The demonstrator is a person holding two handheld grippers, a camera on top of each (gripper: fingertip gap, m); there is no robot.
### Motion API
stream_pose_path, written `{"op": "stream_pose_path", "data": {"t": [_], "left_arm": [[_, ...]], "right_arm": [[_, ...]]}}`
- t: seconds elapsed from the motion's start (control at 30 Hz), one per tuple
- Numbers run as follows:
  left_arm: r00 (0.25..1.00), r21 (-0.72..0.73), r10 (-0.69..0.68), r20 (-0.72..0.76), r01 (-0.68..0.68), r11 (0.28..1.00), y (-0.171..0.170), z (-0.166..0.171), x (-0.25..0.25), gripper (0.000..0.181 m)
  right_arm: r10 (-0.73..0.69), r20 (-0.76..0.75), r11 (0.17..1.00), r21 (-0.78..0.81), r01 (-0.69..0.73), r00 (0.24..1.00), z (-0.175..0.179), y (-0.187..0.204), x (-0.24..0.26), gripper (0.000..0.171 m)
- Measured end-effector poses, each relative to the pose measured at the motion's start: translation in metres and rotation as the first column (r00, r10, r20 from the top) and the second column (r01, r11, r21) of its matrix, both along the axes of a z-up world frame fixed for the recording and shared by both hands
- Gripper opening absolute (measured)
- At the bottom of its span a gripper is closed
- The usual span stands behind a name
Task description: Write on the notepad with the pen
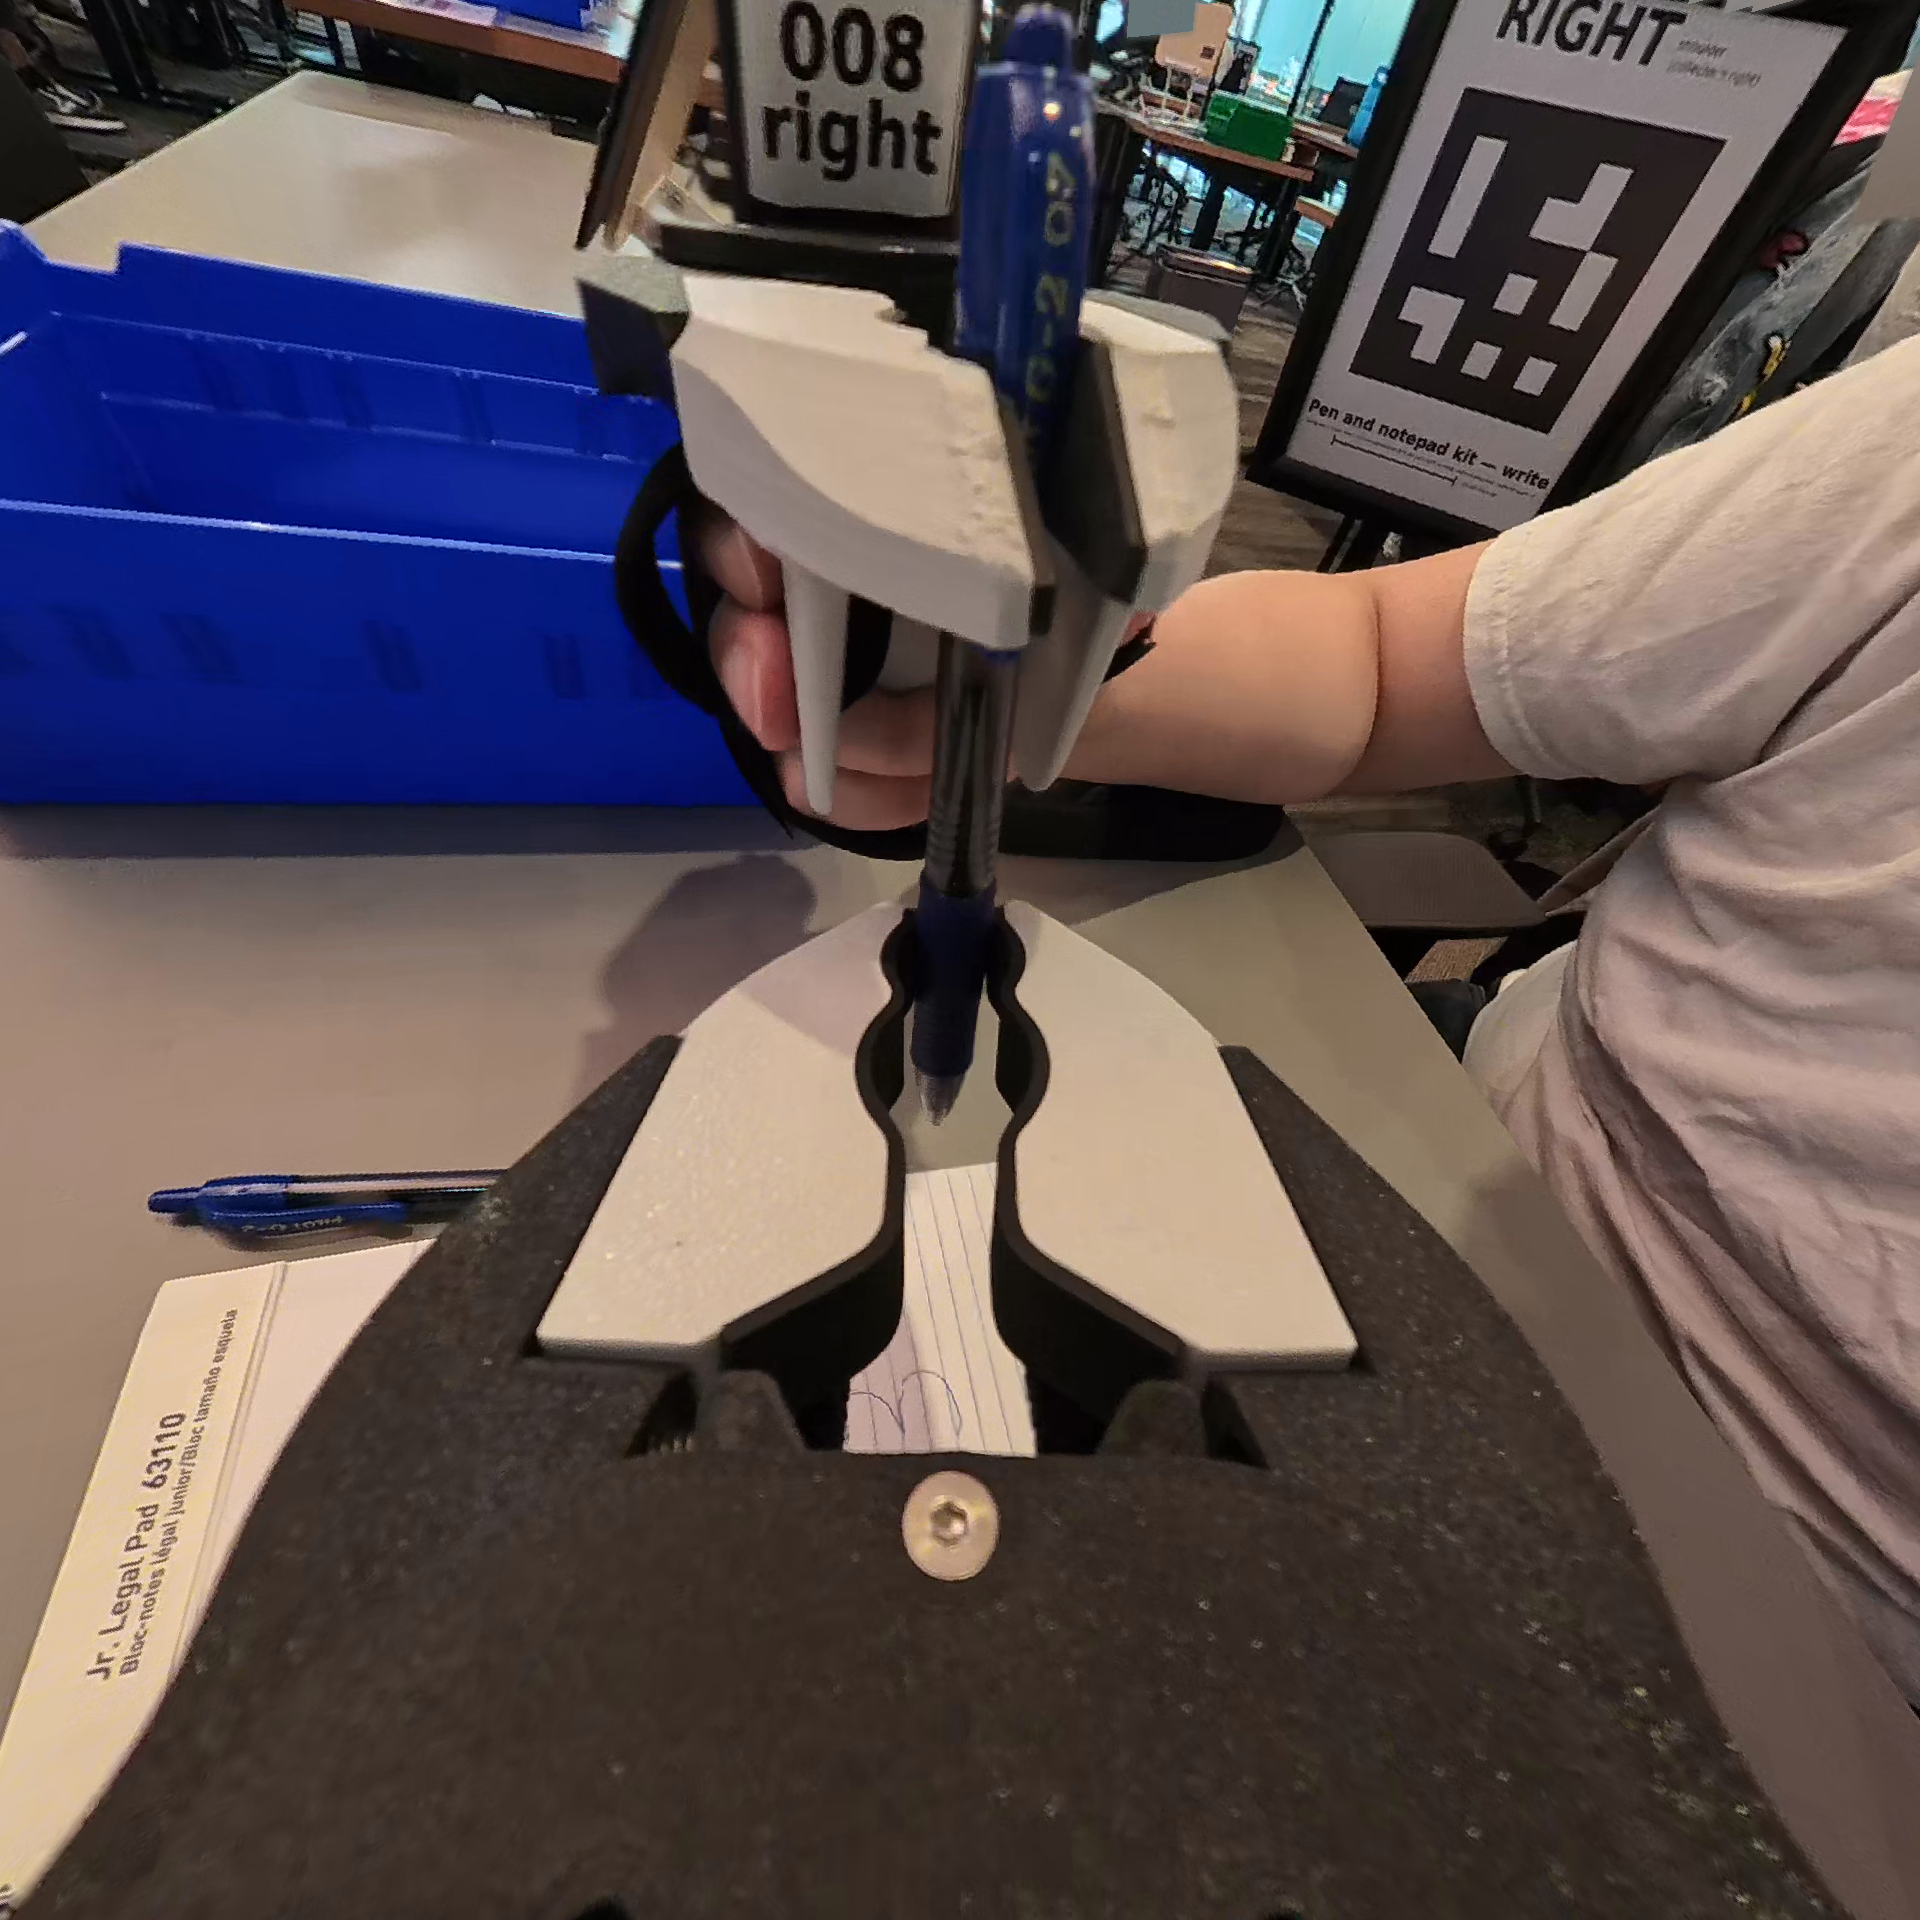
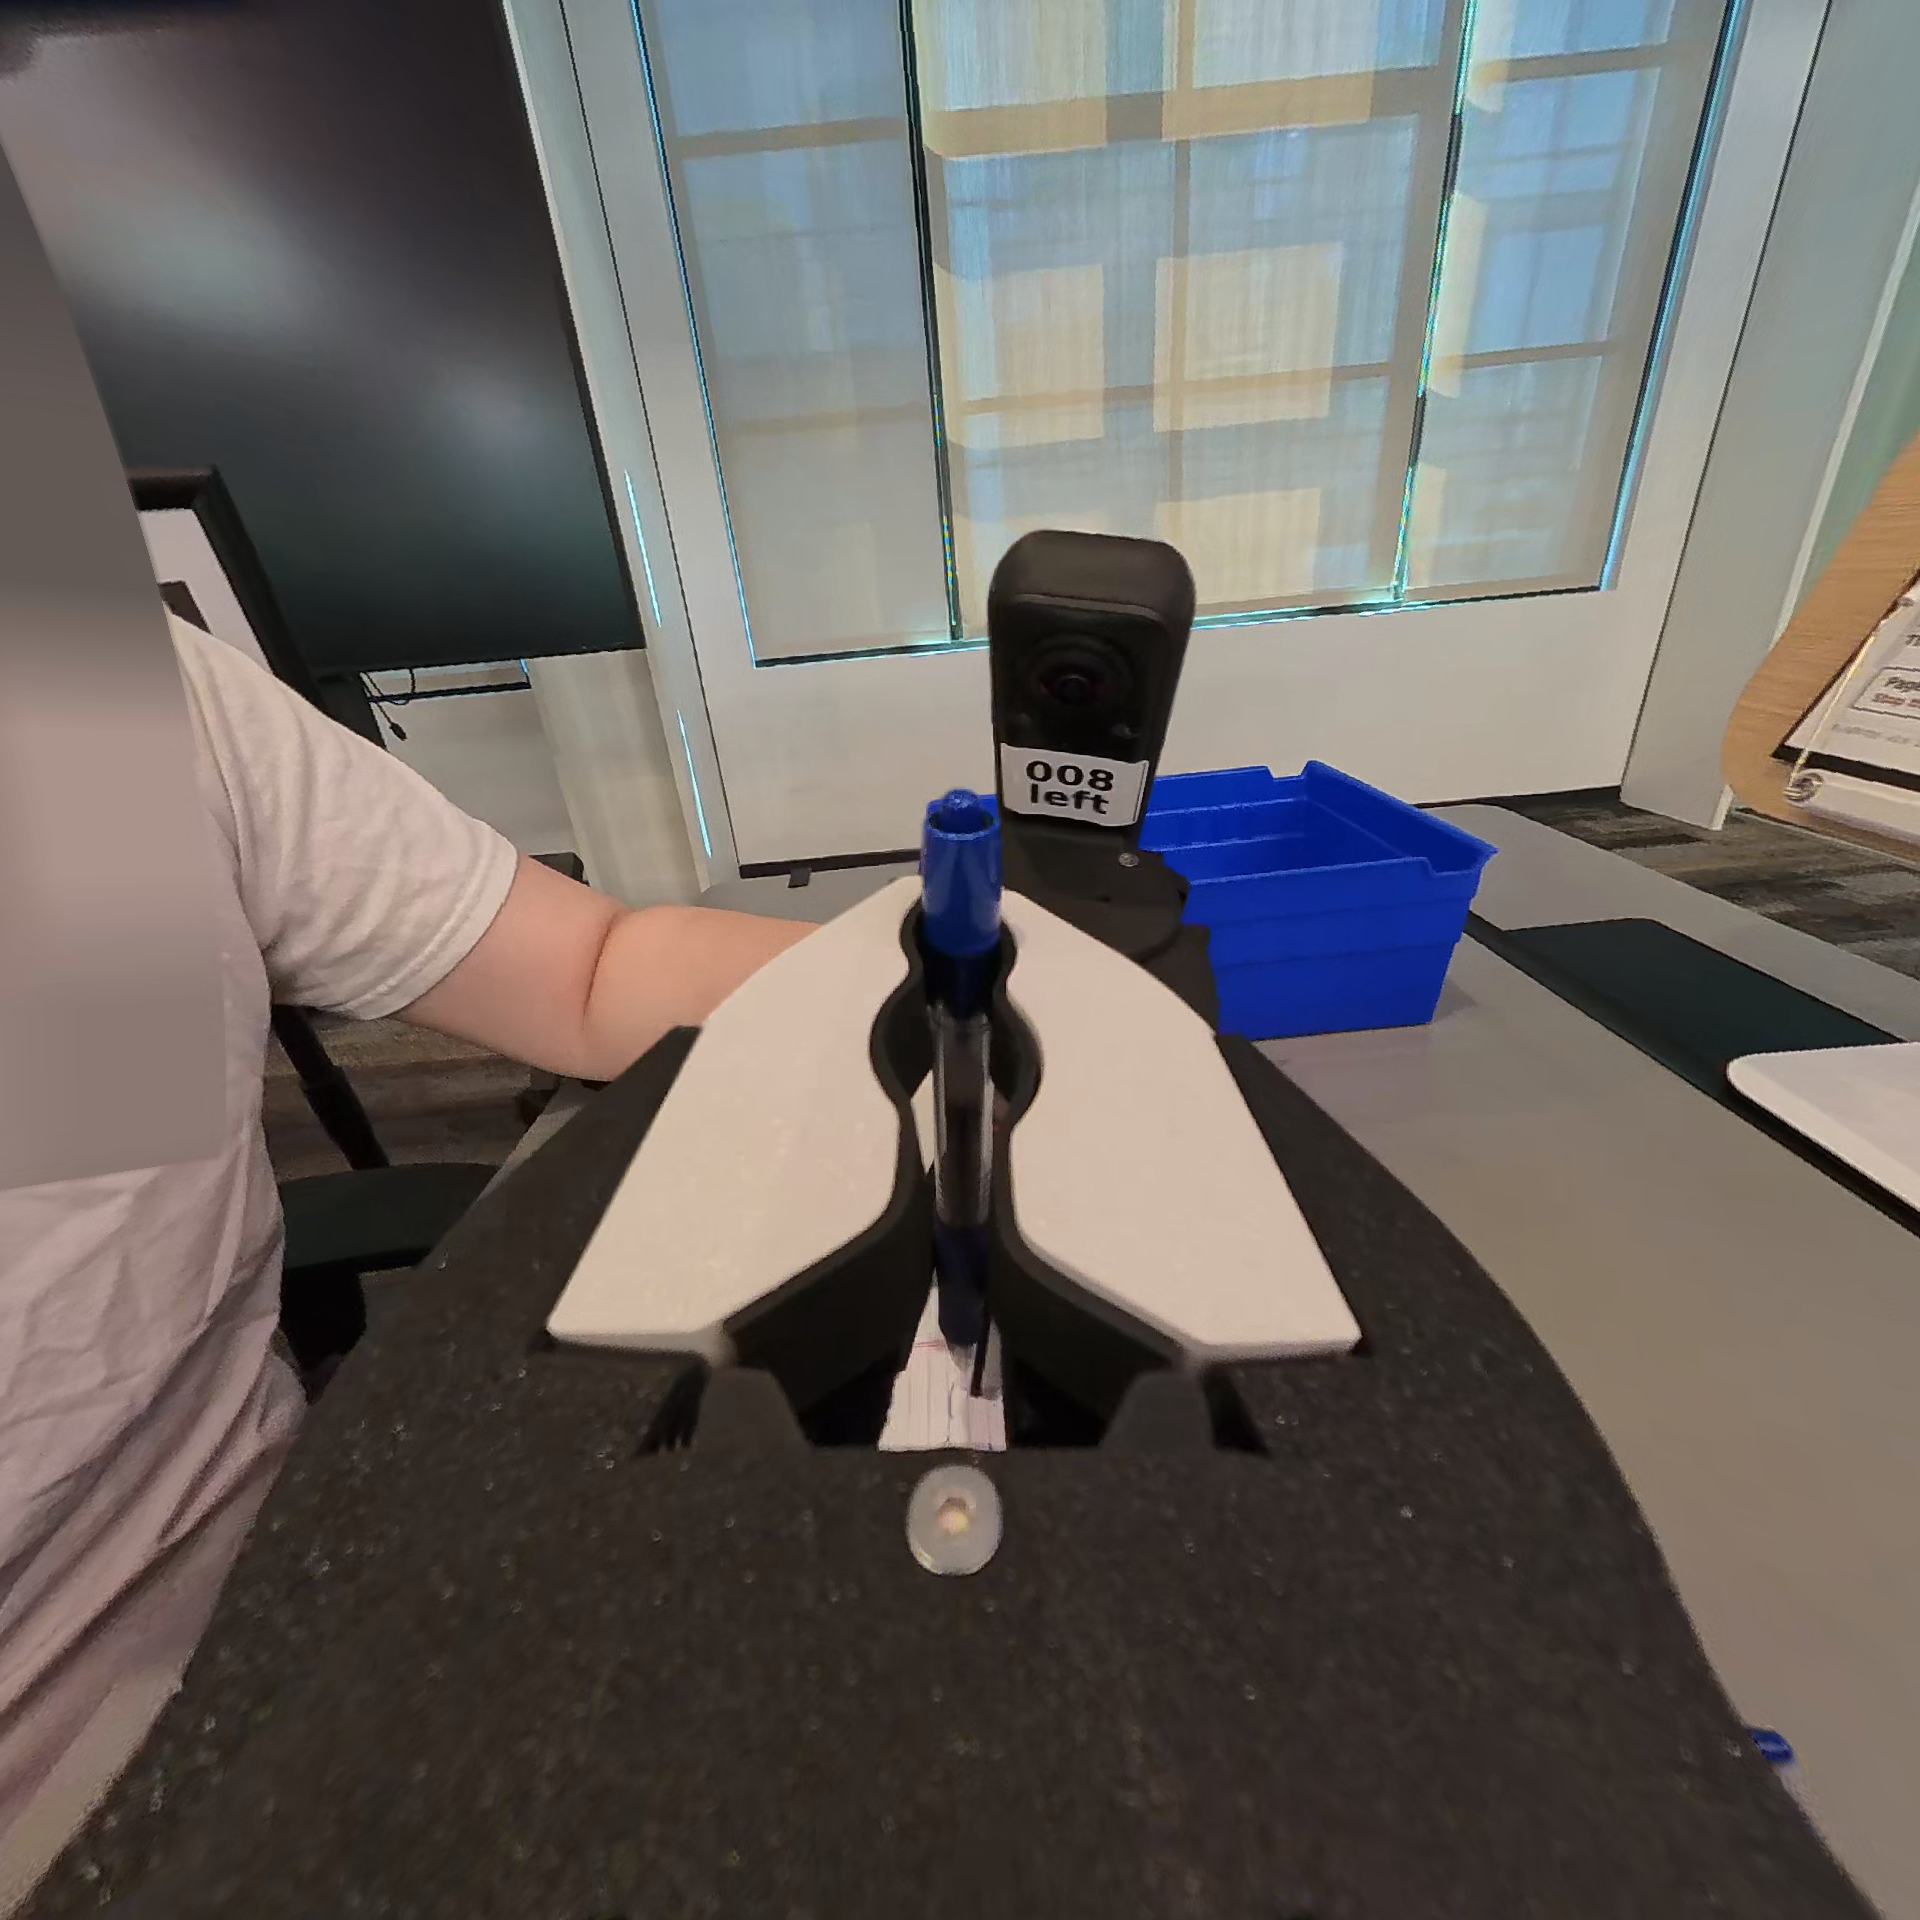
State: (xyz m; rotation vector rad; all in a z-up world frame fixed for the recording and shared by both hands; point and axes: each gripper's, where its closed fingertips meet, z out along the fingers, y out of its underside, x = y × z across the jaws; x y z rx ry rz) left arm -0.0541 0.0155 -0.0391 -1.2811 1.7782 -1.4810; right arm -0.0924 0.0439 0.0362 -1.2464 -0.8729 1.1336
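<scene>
Pen: blue-capped, clear-barrelled, held nearly upright between the fingers of the right gripper; tip points down, seen through the gap of the left gripper. Whether the tip touches paper cannot be told from the left wrist view.
Pen, right wrist view: runs along the finger gap, cap end at the far end, tip at the lined sheet below.
Notepad: white, lined, flat on the grey table, lying under the left gripper; a blue scribble shows on the strip visible between the fingers.
Right gripper state: clamped on the pen (a person's hand grips its handle).
Left gripper state: fingers drawn close with a narrow gap at the tips, nothing held between them; the pen passes beyond the gap.
Second pen: blue, lying flat on the table, just beyond the pad, at left.
Blue bin: on the far left of the table, well apart from the pad.
Marker board: framed, standing at far right.
</scene>
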Motion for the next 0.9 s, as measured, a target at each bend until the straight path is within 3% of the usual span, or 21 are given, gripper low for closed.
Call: {"op": "stream_pose_path", "data": {"t": [0.1, 0.2, 0.33, 0.5, 0.67, 0.9], "left_arm": [[0.998, 0.0, 0.056, -0.009, -0.056, 0.998, 0.01, -0.001, 0.002, 0.026], [0.986, 0.047, 0.167, -0.002, -0.167, 0.985, 0.033, 0.001, 0.002, 0.038], [0.931, 0.111, 0.365, 0.013, -0.364, 0.925, 0.072, 0.01, -0.005, 0.036], [0.857, 0.159, 0.514, -0.014, -0.506, 0.848, 0.1, 0.013, -0.016, 0.029], [0.797, 0.226, 0.603, -0.036, -0.581, 0.782, 0.115, 0.009, -0.021, 0.029], [0.778, 0.249, 0.627, -0.043, -0.599, 0.761, 0.12, 0.006, -0.022, 0.029]], "right_arm": [[-0.063, 0.011, 0.998, 0.016, 0.063, 0.998, 0.001, 0.006, 0.005, 0.005], [-0.227, 0.042, 0.972, 0.068, 0.224, 0.973, 0.005, 0.019, 0.021, 0.005], [-0.516, 0.181, 0.852, 0.21, 0.48, 0.837, 0.0, 0.04, 0.044, 0.005], [-0.732, 0.217, 0.68, 0.287, 0.675, 0.645, -0.002, 0.054, 0.063, 0.006], [-0.79, 0.246, 0.613, 0.286, 0.736, 0.562, -0.011, 0.063, 0.071, 0.006], [-0.78, 0.255, 0.625, 0.271, 0.732, 0.572, -0.014, 0.064, 0.072, 0.006]]}}
